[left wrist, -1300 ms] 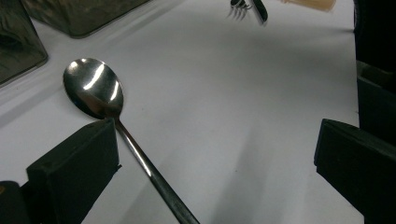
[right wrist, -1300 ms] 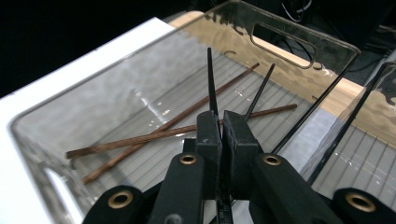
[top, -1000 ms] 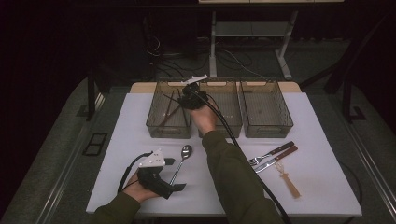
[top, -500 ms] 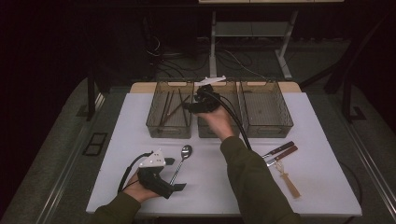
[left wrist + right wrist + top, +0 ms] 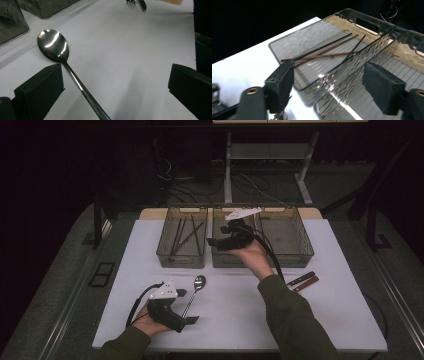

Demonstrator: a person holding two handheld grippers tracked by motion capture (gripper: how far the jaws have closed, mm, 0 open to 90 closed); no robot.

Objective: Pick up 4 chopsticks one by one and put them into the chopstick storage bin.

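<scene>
My right gripper (image 5: 214,241) hovers over the middle clear bin (image 5: 223,262), pointing left toward the left bin (image 5: 165,254). Its jaws have just been opening and stand open with nothing between them (image 5: 330,75). Several dark and brown chopsticks (image 5: 324,51) lie in the left bin, also seen from above as chopsticks (image 5: 182,235). My left gripper (image 5: 187,314) rests near the table's front edge, open (image 5: 115,75). A steel spoon (image 5: 53,47) lies flat on the white table between its jaws, close to the left one. From above, the spoon (image 5: 196,287) sits just right of that gripper.
A third clear bin (image 5: 300,255) stands at the back right. Dark-handled cutlery (image 5: 303,280) lies on the table right of the person's right sleeve, and fork tines (image 5: 132,2) show far off. The white table (image 5: 235,310) has bare room in the middle.
The right gripper has moved right and toward the person, from the left bin's edge to above the middle bin, and its jaws have opened wider. The left gripper stayed put.
</scene>
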